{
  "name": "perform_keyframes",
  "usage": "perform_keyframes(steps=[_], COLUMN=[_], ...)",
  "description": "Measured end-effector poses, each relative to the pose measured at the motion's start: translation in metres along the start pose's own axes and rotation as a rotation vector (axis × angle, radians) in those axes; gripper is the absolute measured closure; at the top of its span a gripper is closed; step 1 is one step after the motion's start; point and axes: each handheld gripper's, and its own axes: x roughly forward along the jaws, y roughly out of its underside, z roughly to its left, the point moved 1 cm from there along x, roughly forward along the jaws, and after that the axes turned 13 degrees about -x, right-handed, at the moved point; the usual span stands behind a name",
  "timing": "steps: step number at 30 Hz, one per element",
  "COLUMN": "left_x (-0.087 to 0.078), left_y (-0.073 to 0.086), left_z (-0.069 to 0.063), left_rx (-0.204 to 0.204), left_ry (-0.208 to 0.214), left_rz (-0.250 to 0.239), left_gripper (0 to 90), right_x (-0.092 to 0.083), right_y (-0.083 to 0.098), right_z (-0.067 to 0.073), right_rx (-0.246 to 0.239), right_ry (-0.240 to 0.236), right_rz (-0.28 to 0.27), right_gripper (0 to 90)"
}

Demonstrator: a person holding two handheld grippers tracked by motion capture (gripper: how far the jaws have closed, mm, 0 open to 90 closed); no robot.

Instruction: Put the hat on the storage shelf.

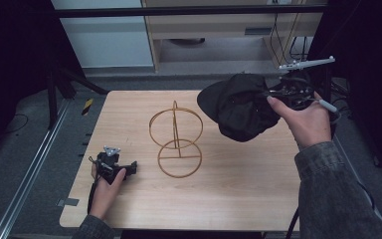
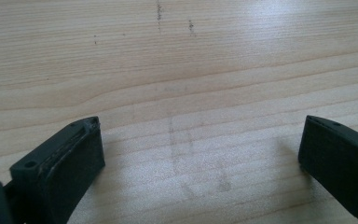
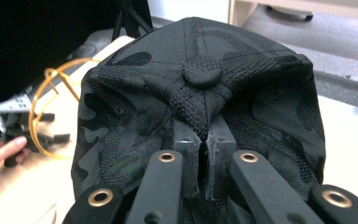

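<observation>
Jaws of the right gripper [image 3: 204, 154] pinch the black cap [image 1: 238, 107] by its crown, above the table's [image 1: 229, 199] far right; the left gripper's [image 2: 200, 154] jaws stand spread near left. Doing it well likely means centring the cap over the wire stand [image 1: 175, 139].

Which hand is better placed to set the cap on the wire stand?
Right. The right gripper is shut on the black cap, beside the wire stand; the left gripper rests open on the table.

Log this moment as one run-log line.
right gripper: shut on black cap, held above table | left gripper: open, resting on table | wire stand: bare
</observation>
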Motion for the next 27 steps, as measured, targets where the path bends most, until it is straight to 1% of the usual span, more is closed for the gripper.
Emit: perform_keyframes(steps=[2, 6, 8, 15, 22, 27], left_x=[0.0, 0.0, 0.0, 0.0, 0.0, 0.0], left_y=[0.0, 0.0, 0.0, 0.0, 0.0, 0.0], left_z=[0.0, 0.0, 0.0, 0.0, 0.0, 0.0], left_rx=[0.0, 0.0, 0.0, 0.0, 0.0, 0.0], left_ry=[0.0, 0.0, 0.0, 0.0, 0.0, 0.0], left_rz=[0.0, 0.0, 0.0, 0.0, 0.001, 0.0], left_gripper=[0.0, 0.0, 0.0, 0.0, 0.0, 0.0], right_x=[-0.002, -0.003, -0.002, 0.003, 0.011, 0.018], right_y=[-0.003, -0.011, -0.015, -0.034, -0.05, -0.058], right_z=[0.001, 0.005, 0.009, 0.03, 0.053, 0.066], right_rx=[0.009, 0.013, 0.005, -0.04, -0.063, -0.091], right_ry=[0.002, -0.01, -0.016, -0.045, -0.093, -0.113], right_rz=[-0.02, -0.045, -0.055, -0.077, -0.1, -0.103], right_gripper=[85.7, 85.7, 85.7, 85.7, 85.7, 85.7])
